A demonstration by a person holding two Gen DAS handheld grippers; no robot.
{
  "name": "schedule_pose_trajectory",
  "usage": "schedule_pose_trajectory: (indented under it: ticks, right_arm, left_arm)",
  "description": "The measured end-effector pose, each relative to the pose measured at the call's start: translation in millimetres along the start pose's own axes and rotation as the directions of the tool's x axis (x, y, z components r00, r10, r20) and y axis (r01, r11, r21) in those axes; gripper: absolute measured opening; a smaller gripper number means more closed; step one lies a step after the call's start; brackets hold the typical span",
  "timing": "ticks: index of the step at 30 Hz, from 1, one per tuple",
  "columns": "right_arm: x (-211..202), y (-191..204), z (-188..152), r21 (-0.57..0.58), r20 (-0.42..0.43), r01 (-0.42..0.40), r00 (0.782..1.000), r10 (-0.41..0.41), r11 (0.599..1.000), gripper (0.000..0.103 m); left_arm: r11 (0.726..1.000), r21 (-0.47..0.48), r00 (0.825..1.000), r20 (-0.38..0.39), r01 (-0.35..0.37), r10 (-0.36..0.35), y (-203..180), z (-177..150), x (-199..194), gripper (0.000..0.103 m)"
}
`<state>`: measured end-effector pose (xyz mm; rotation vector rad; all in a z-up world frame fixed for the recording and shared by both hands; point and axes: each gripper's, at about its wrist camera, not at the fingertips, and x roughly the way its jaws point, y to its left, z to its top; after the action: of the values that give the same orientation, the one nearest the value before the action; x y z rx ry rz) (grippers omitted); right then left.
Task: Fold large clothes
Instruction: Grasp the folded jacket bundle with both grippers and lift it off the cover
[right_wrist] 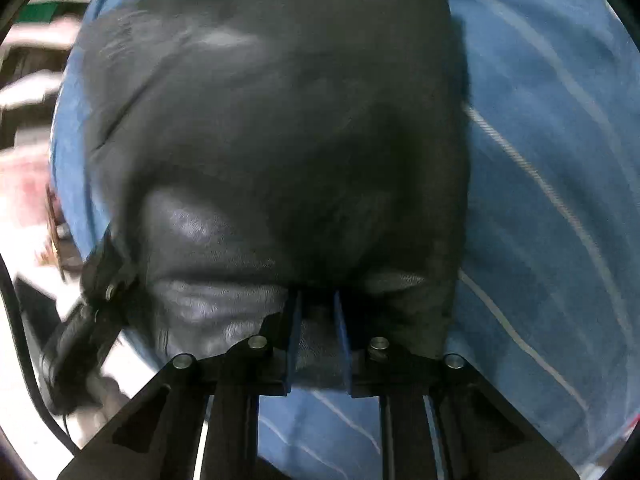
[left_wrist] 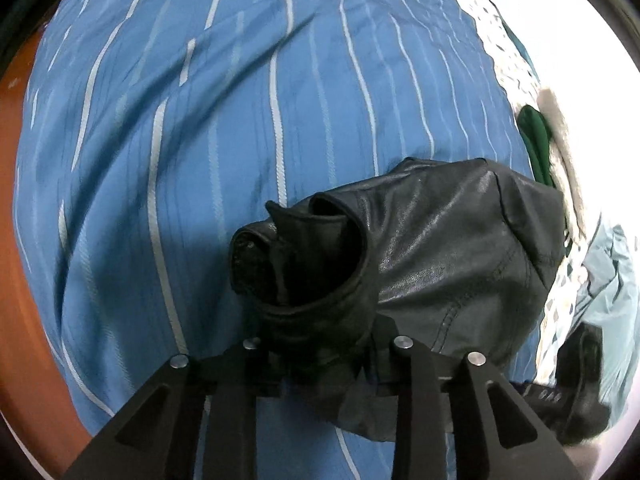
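From the left wrist view, a black leather-like jacket (left_wrist: 452,248), smooth with a fine grain and a dull sheen, lies bunched in a rounded heap on a blue bedsheet with thin white stripes (left_wrist: 200,120), whose cloth is soft and creased in long diagonal ridges. A stitched seam curves down the garment's near side, and a wide matte cuff (left_wrist: 312,256) gapes open toward the camera as a dark oval mouth with a rolled edge. The left gripper (left_wrist: 324,360) reaches into the folds just below that cuff; its fingertips are buried under the dark material, so I cannot tell whether they pinch it or stand apart. An orange-brown wooden edge (left_wrist: 24,240) borders the sheet on the left, and at the right a dark green cloth (left_wrist: 536,140) lies against a pale patterned fabric (left_wrist: 504,52), with the other black tool (left_wrist: 580,392) low near the corner. In the right wrist view, which is blurred, the same garment (right_wrist: 272,128) fills most of the frame as a broad domed mass over the striped sheet (right_wrist: 552,208), wrinkled and glossy near the bottom. The right gripper (right_wrist: 318,336) has its blue-padded fingers (right_wrist: 294,340) close together with a pleat of the leather clamped between them, as best the smear allows.
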<state>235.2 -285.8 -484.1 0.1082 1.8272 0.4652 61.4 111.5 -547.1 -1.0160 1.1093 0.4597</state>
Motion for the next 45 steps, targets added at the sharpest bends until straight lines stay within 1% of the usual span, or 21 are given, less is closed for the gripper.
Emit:
schedule_pose_trajectory:
  ticks: [3,4,5,7,8,11,13,15,18,19,21,22,23,24,26,28,29,33,36,43,45]
  right_arm:
    - [-13.9,-10.0,2.7,0.059,-0.061,-0.040,0.997,0.043,0.997,0.013]
    - [-24.7,-10.8,0.1,0.074,-0.062,-0.050,0.997,0.055,0.996,0.018]
    - [-40.3,-6.0,-2.9,0.052,-0.044,-0.054,0.997,0.056,0.997,0.018]
    - [-70.8,5.4,-2.2,0.006,0.050,-0.073,0.996,0.073,0.997,0.024]
    - [-81.5,9.3,2.6,-0.006,0.090,-0.096,0.991,0.096,0.995,0.028]
    - [-90.0,28.8,32.2,-0.063,0.198,-0.123,0.971,0.133,0.990,0.034]
    - [-73.4,44.2,59.4,-0.095,0.229,-0.048,0.971,0.069,0.994,0.034]
    - [-40.9,54.2,83.7,-0.107,0.196,0.058,0.980,-0.036,0.993,0.034]
    - [-35.4,63.7,100.3,-0.108,0.171,0.098,0.982,-0.079,0.989,0.034]
    - [-40.2,63.4,100.7,-0.122,0.147,0.085,0.987,-0.067,0.989,0.040]
    - [-62.5,50.8,91.3,-0.133,0.132,-0.065,0.988,0.083,0.989,0.057]
    - [-81.5,34.7,79.9,-0.137,0.146,-0.184,0.968,0.204,0.973,0.060]
    - [-92.9,20.5,71.2,-0.126,0.164,-0.231,0.954,0.250,0.965,0.066]
    - [-101.1,5.5,62.5,-0.107,0.181,-0.248,0.947,0.264,0.963,0.076]
    - [-108.7,-39.2,44.3,-0.061,0.201,-0.275,0.938,0.282,0.960,0.077]
    - [-92.6,-82.7,29.3,0.014,0.177,-0.338,0.927,0.330,0.941,0.077]
    - [-83.4,-100.2,27.4,0.038,0.161,-0.378,0.916,0.368,0.925,0.077]
    - [-29.9,-136.2,23.2,0.092,0.096,-0.556,0.831,0.548,0.826,0.076]
    - [0.3,-119.1,29.9,0.051,0.071,-0.685,0.729,0.681,0.727,0.076]
    - [21.8,-66.5,58.0,0.006,0.036,-0.672,0.740,0.672,0.740,0.077]
    - [16.1,-68.4,51.3,-0.013,0.040,-0.670,0.741,0.670,0.742,0.066]
  left_arm:
    - [0.999,0.022,1.000,-0.004,-0.024,0.024,-5.5,1.7,-9.0,0.041]
    - [0.999,0.042,1.000,0.005,-0.031,0.031,-9.5,1.1,-12.6,0.045]
    - [0.997,0.057,0.999,0.010,-0.041,0.041,-9.9,-0.1,-14.9,0.049]
    - [0.994,0.080,0.997,0.027,-0.072,0.070,-11.7,-1.2,-16.3,0.075]
    - [0.993,0.085,0.996,0.038,-0.080,0.077,-10.8,-1.6,-15.2,0.080]
    - [0.995,0.048,0.995,0.029,-0.092,0.091,-0.3,-0.3,-9.9,0.081]
    - [0.997,0.019,0.997,0.033,-0.073,0.072,5.9,1.0,-9.7,0.081]
    - [0.998,0.007,0.997,0.049,-0.067,0.066,7.0,3.7,-9.8,0.081]
    - [0.998,-0.024,0.997,0.055,-0.056,0.058,8.1,5.6,-9.1,0.081]
    - [0.998,-0.042,0.997,0.057,-0.052,0.055,7.9,6.0,-8.2,0.081]
    - [0.997,-0.070,0.997,0.065,-0.041,0.045,5.1,8.3,-5.2,0.081]
    - [0.997,-0.074,0.997,0.070,-0.037,0.042,4.8,8.1,-3.9,0.081]
    - [0.997,-0.074,0.996,0.075,-0.037,0.043,2.4,7.9,-1.9,0.081]
    - [0.997,-0.072,0.996,0.082,-0.035,0.041,1.1,7.7,0.1,0.079]
    - [0.997,-0.071,0.993,0.109,-0.033,0.040,-2.3,6.9,1.4,0.078]
    - [0.996,-0.081,0.989,0.143,-0.029,0.041,-0.5,4.4,-3.3,0.045]
    - [0.996,-0.091,0.987,0.157,-0.015,0.030,1.6,4.7,-6.5,0.037]
    - [0.993,-0.106,0.988,0.152,0.042,-0.025,6.8,9.0,-8.7,0.028]
    - [0.997,-0.074,0.989,0.149,0.037,-0.026,6.5,8.9,-10.2,0.027]
    - [1.000,-0.023,0.986,0.167,0.011,-0.007,1.7,15.7,-17.9,0.024]
    - [1.000,0.002,0.985,0.174,0.002,-0.003,-4.9,19.7,-24.0,0.023]
